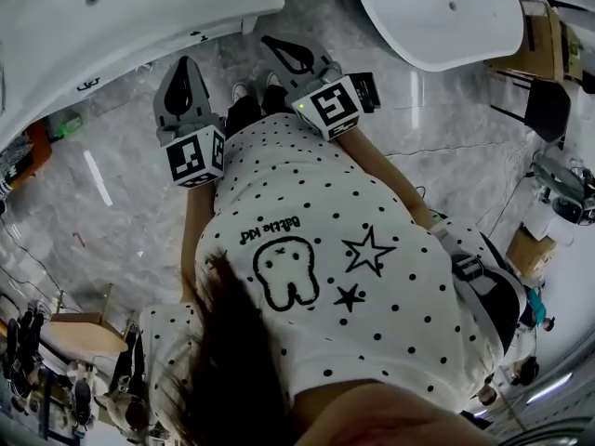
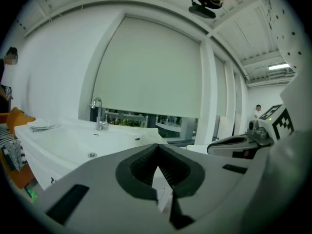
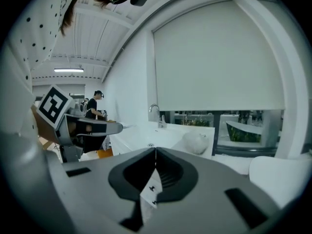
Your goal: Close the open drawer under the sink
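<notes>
Grey marble floor (image 1: 112, 212) and white bathroom fixtures fill a bright showroom, which I see from steeply above. I cannot make out the drawer in any view. The long white sink (image 2: 73, 140) with its chrome tap (image 2: 99, 113) lies ahead and to the left of the left gripper (image 2: 157, 150), below a wide pale roller blind (image 2: 151, 67).

Both tools are raised and point roughly level toward the sink without touching it. The left gripper's jaws are pressed together at the tips with nothing between them. The right gripper (image 3: 155, 152) is closed the same way and is also empty. It is held just beside the left one.

From above, each tool shows a black-and-white marker cube (image 1: 195, 156) at its rear. Behind the cubes is the person's white dotted shirt (image 1: 316, 249). A second white basin (image 1: 446, 17) sits at the far right.
</notes>
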`<action>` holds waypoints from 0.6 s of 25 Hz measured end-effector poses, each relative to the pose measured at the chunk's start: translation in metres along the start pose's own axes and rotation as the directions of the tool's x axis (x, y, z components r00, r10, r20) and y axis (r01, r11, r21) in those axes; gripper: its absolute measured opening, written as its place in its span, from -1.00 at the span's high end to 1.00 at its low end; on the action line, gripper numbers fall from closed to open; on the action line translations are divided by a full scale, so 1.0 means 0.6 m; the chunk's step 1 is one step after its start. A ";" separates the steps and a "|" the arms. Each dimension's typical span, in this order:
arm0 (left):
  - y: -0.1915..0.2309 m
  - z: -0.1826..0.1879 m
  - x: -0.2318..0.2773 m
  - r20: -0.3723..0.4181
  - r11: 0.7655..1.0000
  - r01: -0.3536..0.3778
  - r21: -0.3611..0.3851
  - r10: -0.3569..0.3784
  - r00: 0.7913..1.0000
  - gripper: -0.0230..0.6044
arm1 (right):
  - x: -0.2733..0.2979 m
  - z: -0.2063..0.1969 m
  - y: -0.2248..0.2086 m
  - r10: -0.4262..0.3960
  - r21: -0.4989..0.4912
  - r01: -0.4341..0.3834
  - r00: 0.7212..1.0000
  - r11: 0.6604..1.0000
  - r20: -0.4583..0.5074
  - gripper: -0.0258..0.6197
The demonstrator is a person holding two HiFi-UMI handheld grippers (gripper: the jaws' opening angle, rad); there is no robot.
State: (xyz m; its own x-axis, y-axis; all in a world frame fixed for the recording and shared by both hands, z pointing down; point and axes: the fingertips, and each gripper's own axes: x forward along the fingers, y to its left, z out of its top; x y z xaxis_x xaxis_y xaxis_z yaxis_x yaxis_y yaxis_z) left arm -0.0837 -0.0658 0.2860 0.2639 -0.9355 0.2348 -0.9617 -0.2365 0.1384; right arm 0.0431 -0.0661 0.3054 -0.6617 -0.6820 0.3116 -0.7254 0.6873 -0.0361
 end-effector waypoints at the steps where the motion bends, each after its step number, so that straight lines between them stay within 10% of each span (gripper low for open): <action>1: 0.008 -0.003 -0.003 -0.001 1.000 -0.003 -0.001 0.003 1.000 0.91 | 0.008 -0.002 0.003 0.002 -0.003 -0.002 1.000 1.000 -0.004 0.88; 15: -0.052 0.014 0.021 0.027 0.995 -0.094 -0.019 0.095 0.995 0.91 | -0.007 0.008 -0.073 0.089 -0.053 -0.089 0.996 0.995 -0.005 0.88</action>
State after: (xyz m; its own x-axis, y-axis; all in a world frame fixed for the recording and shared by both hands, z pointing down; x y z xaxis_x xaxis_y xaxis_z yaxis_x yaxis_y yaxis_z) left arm -0.0507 -0.0726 0.2768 0.1695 -0.9606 0.2205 -0.9807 -0.1423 0.1343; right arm 0.0767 -0.0949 0.3011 -0.7227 -0.6166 0.3124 -0.6523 0.7579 -0.0132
